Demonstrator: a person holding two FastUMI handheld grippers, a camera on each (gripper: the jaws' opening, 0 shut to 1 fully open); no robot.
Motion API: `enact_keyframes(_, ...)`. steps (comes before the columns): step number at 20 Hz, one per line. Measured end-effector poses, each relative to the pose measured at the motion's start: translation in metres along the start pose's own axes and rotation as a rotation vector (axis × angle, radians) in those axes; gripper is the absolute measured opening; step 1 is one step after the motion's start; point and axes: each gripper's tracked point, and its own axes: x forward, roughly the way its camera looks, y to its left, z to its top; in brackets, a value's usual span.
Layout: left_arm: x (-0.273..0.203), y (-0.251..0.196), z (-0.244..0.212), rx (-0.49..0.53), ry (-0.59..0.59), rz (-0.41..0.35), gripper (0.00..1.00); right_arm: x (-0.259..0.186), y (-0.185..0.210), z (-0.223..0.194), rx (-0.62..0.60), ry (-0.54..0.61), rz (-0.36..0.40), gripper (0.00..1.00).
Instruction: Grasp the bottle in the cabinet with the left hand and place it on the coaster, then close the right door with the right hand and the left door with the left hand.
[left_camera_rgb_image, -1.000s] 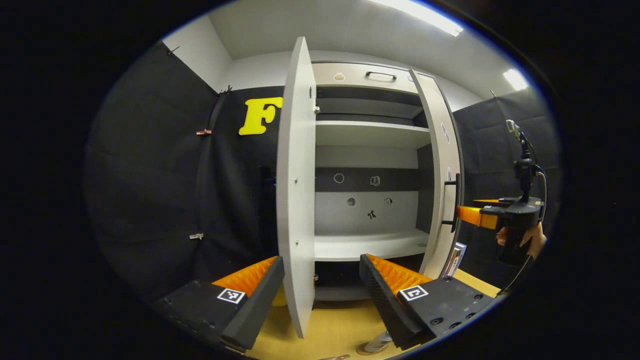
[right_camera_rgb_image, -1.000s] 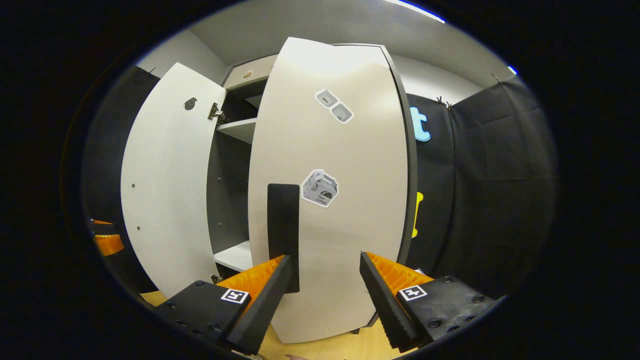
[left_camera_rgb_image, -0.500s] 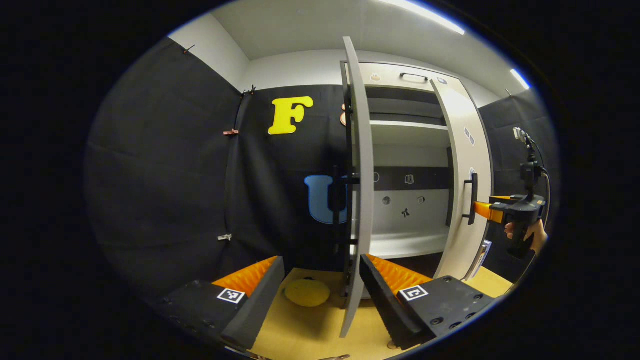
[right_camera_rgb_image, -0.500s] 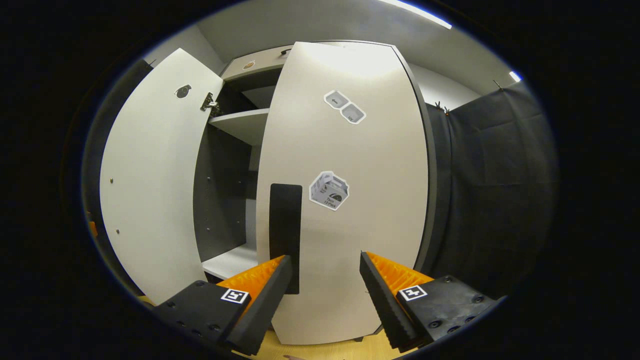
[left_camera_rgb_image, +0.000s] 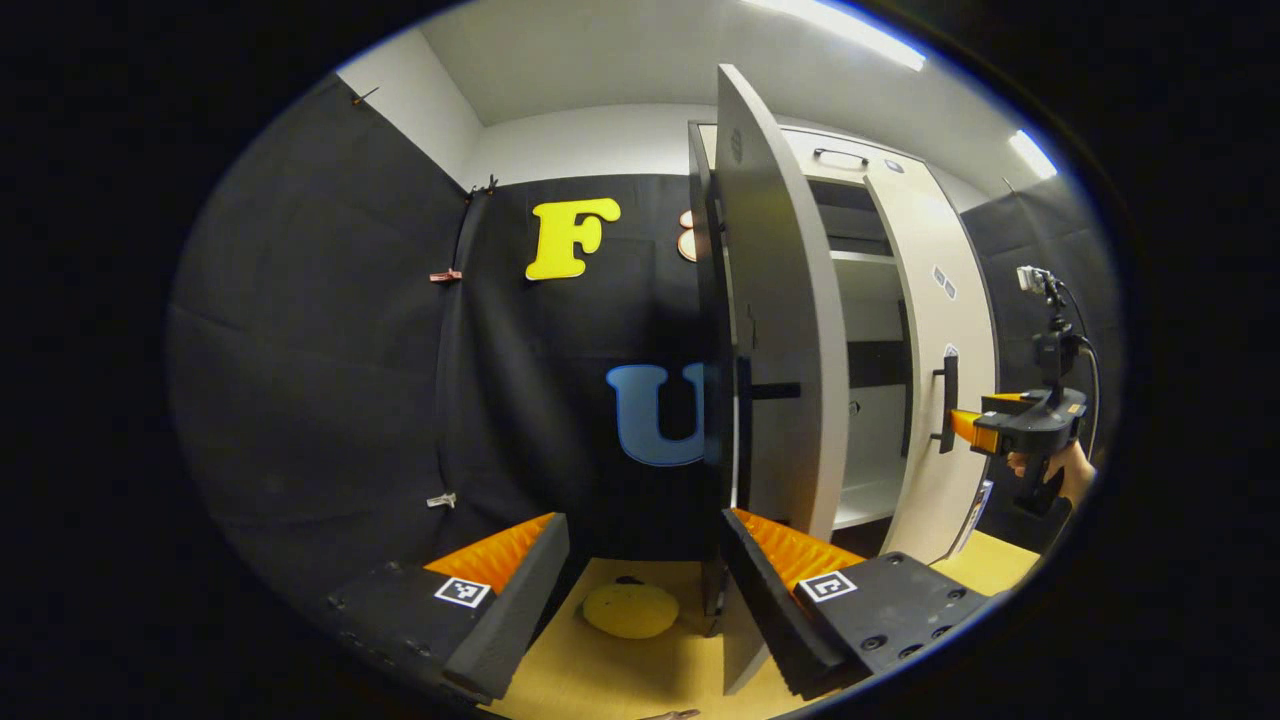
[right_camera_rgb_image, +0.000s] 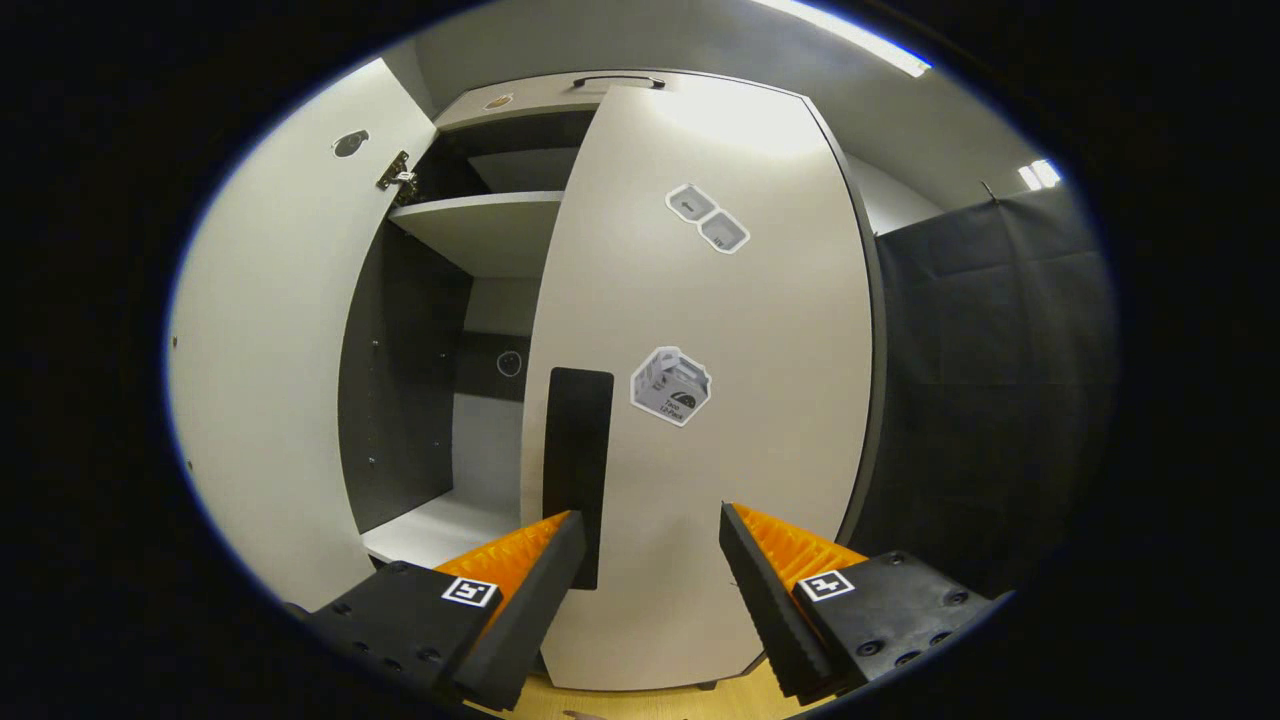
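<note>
The right gripper (right_camera_rgb_image: 645, 560) is right up against the front of the right door (right_camera_rgb_image: 700, 400), in the middle of the right gripper view. Its two fingers are spread apart and hold nothing. The black handle (right_camera_rgb_image: 578, 460) is just above the finger at lower left. This looks like a push with the tips, which makes sense, because a door only needs a shove to swing shut. The right door looks partly shut, with a gap left of it where the white shelf (right_camera_rgb_image: 480, 225) shows.

In the left gripper view, the left gripper (left_camera_rgb_image: 645, 575) is low in the middle, with its fingers apart and empty too. The left door (left_camera_rgb_image: 785, 330) stands just right of centre, and the finger at lower right is close beside it. I think it may be touching the door, but the view is too bent to be sure. It waits there because this door comes next.

The bottle is not something I can pick out. A yellow round coaster (left_camera_rgb_image: 630, 610) lies on the wooden table (left_camera_rgb_image: 610, 670) at the bottom middle, with nothing on it that I can see.

Far off at the right edge of that view, a hand (left_camera_rgb_image: 1060, 470) holds the right gripper against the door. Black cloth hangs all around, and the ceiling lights (left_camera_rgb_image: 840, 20) glow along the top.
</note>
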Motion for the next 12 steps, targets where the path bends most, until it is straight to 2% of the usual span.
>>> enact_keyframes(2, 0.01, 0.0, 0.002, -0.001, -0.002, -0.018, 0.96, -0.001, -0.001, 0.001, -0.011, 0.004, -0.012, 0.93)
enact_keyframes(5, 0.042, 0.002, 0.003, -0.017, -0.005, -0.041, 0.96, -0.021, 0.008, -0.001, 0.054, 0.043, 0.033, 0.96)
enact_keyframes(8, 0.052, -0.008, 0.008, -0.031, -0.007, -0.082, 0.96, -0.052, -0.008, -0.002, 0.064, 0.045, 0.011, 0.97)
enact_keyframes(10, 0.053, -0.01, 0.008, -0.014, -0.012, -0.09, 0.89, -0.068, -0.021, -0.001, 0.035, 0.044, -0.006, 0.98)
enact_keyframes(12, 0.051, -0.016, 0.008, -0.025, -0.003, -0.107, 0.87, -0.078, -0.03, -0.003, 0.016, 0.048, -0.019, 0.97)
